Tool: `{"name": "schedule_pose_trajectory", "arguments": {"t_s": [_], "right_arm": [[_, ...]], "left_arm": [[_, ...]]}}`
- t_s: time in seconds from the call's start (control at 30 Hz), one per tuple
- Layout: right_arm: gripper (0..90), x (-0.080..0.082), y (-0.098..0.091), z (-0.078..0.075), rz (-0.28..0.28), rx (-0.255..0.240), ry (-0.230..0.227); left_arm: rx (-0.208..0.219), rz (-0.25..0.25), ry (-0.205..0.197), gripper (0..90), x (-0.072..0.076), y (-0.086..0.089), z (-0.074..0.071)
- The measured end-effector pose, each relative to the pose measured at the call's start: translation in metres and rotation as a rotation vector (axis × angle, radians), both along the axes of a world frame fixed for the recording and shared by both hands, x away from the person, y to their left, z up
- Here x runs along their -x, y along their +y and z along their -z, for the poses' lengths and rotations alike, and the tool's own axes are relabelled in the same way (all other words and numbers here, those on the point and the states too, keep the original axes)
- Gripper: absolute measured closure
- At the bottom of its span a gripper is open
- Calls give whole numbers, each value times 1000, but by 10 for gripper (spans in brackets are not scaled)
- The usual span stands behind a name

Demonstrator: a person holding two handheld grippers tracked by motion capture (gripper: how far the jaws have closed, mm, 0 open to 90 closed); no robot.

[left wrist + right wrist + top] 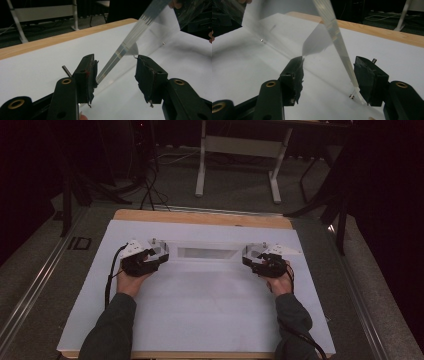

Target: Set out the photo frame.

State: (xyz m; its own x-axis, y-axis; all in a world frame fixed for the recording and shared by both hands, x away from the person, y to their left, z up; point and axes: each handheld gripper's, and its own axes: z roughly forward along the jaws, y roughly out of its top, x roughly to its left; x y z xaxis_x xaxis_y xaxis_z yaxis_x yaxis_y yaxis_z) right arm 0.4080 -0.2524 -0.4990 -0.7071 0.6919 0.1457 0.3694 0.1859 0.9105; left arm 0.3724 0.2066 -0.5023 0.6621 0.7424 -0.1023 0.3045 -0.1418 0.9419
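A clear plastic sheet point(207, 253) with a striped band along one edge stretches across the white mat between my two grippers. My left gripper point(159, 251) sits at its left end and my right gripper point(248, 255) at its right end. In the left gripper view the sheet point(155, 32) rises tilted; its band point(125, 47) runs down between the wide-apart jaws of the left gripper point(116, 75), close to the left pad. In the right gripper view the band point(334, 32) drops toward the right pad of the right gripper point(328, 75), whose jaws stand apart. Neither gripper pinches the sheet.
The white mat point(200, 315) covers a wooden table point(200, 217) whose edge shows at the back. Beyond it stand a white desk frame point(240, 150), floor cables point(150, 190) and dark stands. Small metal studs point(352, 96) sit at the sheet's lower edge.
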Motion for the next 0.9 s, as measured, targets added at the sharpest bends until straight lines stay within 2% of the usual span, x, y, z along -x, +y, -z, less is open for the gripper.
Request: {"name": "schedule_pose_trajectory", "arguments": {"t_s": [0.47, 0.73, 0.9], "right_arm": [[424, -9, 3, -2, 45, -20, 1], [437, -17, 7, -6, 75, -5, 6], [444, -23, 9, -8, 85, 2, 18]], "left_arm": [[6, -53, 9, 507, -11, -4, -4], [20, -81, 23, 506, -20, -6, -6], [-1, -97, 41, 507, -29, -9, -10]]}}
